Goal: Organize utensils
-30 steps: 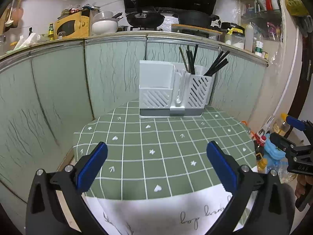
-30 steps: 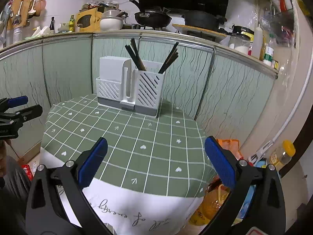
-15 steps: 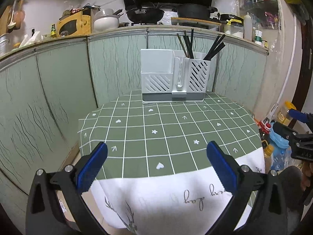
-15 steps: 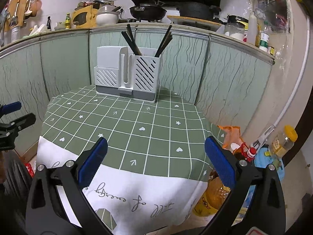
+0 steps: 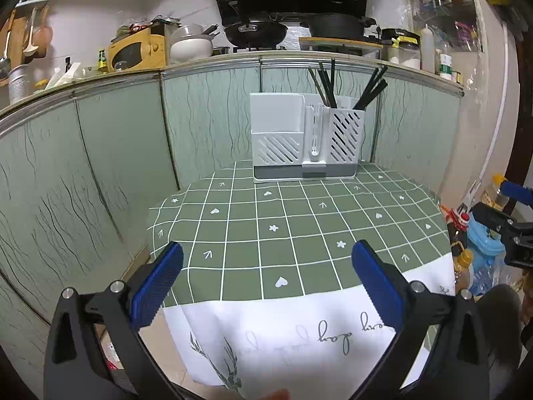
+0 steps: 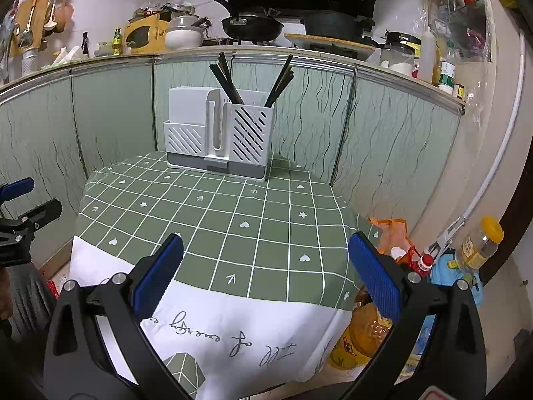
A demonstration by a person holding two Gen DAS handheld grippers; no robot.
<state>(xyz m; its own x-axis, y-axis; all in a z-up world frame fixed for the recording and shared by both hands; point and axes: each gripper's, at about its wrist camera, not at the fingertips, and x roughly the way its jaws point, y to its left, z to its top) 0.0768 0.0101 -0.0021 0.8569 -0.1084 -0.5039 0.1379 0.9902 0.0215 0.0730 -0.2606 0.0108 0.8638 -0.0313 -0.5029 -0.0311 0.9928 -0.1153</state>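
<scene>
Both of my tongs have drawn back from the table since a second ago, so the white hem of the tablecloth now fills the bottom of each view and the holder looks farther off. My left tongs [image 5: 266, 278] are spread wide and hold nothing; my right tongs [image 6: 265, 275] are the same, jaws well apart and empty.

Straight ahead of both, at the far edge of the table [image 5: 299, 226], stands the white utensil holder [image 5: 304, 140]. Dark chopsticks [image 5: 324, 81] stand upright in its right compartment, in two bunches that lean apart. I judge the sorting done, since nothing loose lies on the cloth between the tongs and the holder.

The table wears a green checked cloth with small white hearts and arrows. Behind the holder runs pale green panelling under a cluttered kitchen counter with pans [image 6: 253, 26]. Bottles [image 6: 479, 243] sit on the floor right of my right tongs.
</scene>
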